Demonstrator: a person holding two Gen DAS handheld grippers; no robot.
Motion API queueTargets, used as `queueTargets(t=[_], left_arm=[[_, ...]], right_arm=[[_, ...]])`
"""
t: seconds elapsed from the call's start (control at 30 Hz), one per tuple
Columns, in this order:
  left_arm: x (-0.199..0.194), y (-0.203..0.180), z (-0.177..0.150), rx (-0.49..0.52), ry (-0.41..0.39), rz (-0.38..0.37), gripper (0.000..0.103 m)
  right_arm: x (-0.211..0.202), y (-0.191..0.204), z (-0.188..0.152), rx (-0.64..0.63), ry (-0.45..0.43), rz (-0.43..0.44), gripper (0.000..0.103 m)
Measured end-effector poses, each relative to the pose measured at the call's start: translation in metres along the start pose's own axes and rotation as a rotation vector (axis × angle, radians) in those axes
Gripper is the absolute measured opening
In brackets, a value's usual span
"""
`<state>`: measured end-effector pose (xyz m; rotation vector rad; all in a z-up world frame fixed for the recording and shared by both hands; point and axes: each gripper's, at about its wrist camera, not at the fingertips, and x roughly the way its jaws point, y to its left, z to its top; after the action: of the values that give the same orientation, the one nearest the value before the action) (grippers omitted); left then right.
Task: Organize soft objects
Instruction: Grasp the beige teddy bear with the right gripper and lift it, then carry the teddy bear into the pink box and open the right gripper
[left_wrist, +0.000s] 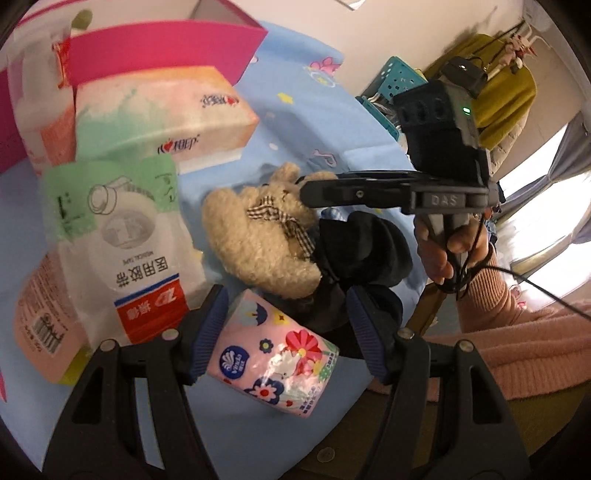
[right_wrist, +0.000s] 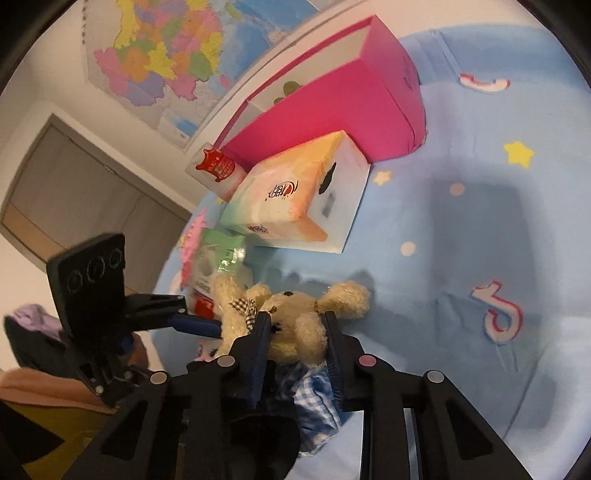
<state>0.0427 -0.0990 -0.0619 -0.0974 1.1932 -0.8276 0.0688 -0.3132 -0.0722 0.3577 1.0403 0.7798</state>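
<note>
A beige teddy bear (left_wrist: 258, 236) with a checked bow lies on the blue sheet (left_wrist: 295, 122). My right gripper (right_wrist: 295, 325) is shut on the teddy bear (right_wrist: 291, 325), its pads pressing into the plush from both sides. In the left wrist view the right gripper (left_wrist: 304, 190) reaches in from the right, held by a hand. My left gripper (left_wrist: 286, 295) stands open over a pink floral tissue pack (left_wrist: 273, 354), which lies between the pads; the right pad is clear of it. A black cloth (left_wrist: 362, 243) lies bunched beside the bear.
A pastel tissue box (left_wrist: 162, 110) and a bright pink open box (left_wrist: 166, 48) stand behind. A bagged roll of medical tape (left_wrist: 122, 236) and a peach pack (left_wrist: 40, 325) crowd the left. Blue checked cloth (right_wrist: 314, 398) lies under the right gripper. A teal basket (left_wrist: 391, 77) sits at the sheet's edge.
</note>
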Motion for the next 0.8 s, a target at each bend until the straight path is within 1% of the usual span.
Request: queueTargets(t=[0.17, 0.23, 0.27, 0.3, 0.33, 0.4, 0.43, 0.7, 0.8], left_arm=[[0.010, 0.001, 0.008, -0.020, 0.008, -0.015, 0.068], [0.014, 0.001, 0.013, -0.023, 0.012, -0.016, 0.063], [0.014, 0.000, 0.014, -0.022, 0.010, -0.018, 0.058], [0.014, 0.000, 0.016, -0.021, 0.009, -0.018, 0.058], [0.013, 0.000, 0.017, -0.021, 0.004, -0.008, 0.058], [0.011, -0.001, 0.020, -0.020, -0.006, 0.000, 0.051], [0.010, -0.001, 0.020, -0.020, -0.010, -0.003, 0.050], [-0.013, -0.013, 0.034, 0.024, -0.073, 0.002, 0.049], [-0.025, -0.018, 0.043, 0.048, -0.112, 0.013, 0.049]], right_arm=[[-0.005, 0.000, -0.001, 0.003, -0.024, -0.010, 0.026], [-0.009, 0.000, -0.002, 0.003, -0.037, -0.015, 0.026], [-0.011, 0.001, -0.002, 0.003, -0.042, -0.013, 0.026], [-0.011, 0.001, -0.001, 0.001, -0.046, -0.014, 0.025], [-0.014, 0.002, -0.001, -0.001, -0.055, -0.023, 0.016], [-0.020, 0.004, 0.001, -0.003, -0.075, -0.022, 0.015], [-0.024, 0.006, 0.002, -0.006, -0.087, -0.025, 0.015], [-0.045, 0.027, 0.019, -0.065, -0.158, -0.050, 0.014], [-0.054, 0.036, 0.029, -0.098, -0.187, -0.055, 0.014]])
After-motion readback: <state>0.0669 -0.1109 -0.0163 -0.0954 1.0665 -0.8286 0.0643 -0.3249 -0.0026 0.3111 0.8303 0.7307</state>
